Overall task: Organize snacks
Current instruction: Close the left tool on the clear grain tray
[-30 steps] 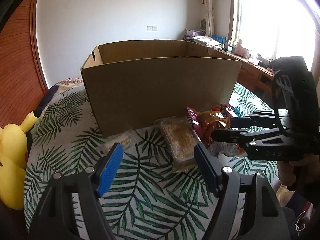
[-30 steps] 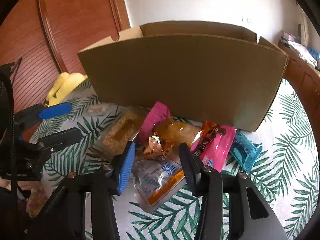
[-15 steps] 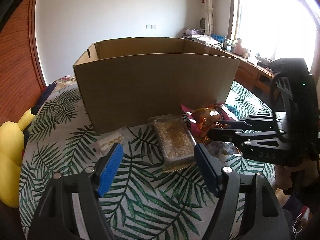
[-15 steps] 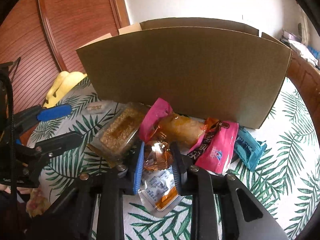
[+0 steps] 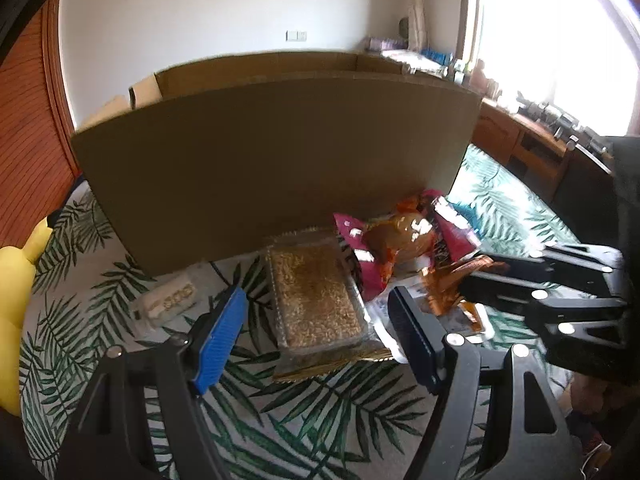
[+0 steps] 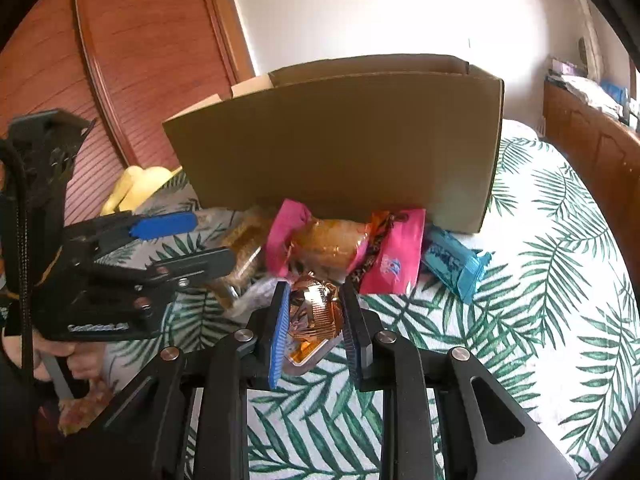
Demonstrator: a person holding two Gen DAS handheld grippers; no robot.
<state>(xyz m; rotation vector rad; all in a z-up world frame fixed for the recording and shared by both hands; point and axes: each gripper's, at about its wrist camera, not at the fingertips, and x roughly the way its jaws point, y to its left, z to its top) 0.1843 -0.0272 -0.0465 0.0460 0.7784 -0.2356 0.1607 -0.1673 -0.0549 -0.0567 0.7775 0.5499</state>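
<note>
Pinching a crinkled copper-gold foil snack packet (image 6: 316, 312), your right gripper (image 6: 314, 322) has both pads pressed against its sides, just above the leaf-print cloth (image 6: 520, 320). Your left gripper (image 5: 316, 332) stands spread wide, empty, its fingers either side of a clear-wrapped golden grain bar (image 5: 316, 300) without touching it. Pink (image 6: 394, 256), orange and blue (image 6: 456, 262) packets lie heaped against the brown cardboard box (image 6: 340, 140).
</note>
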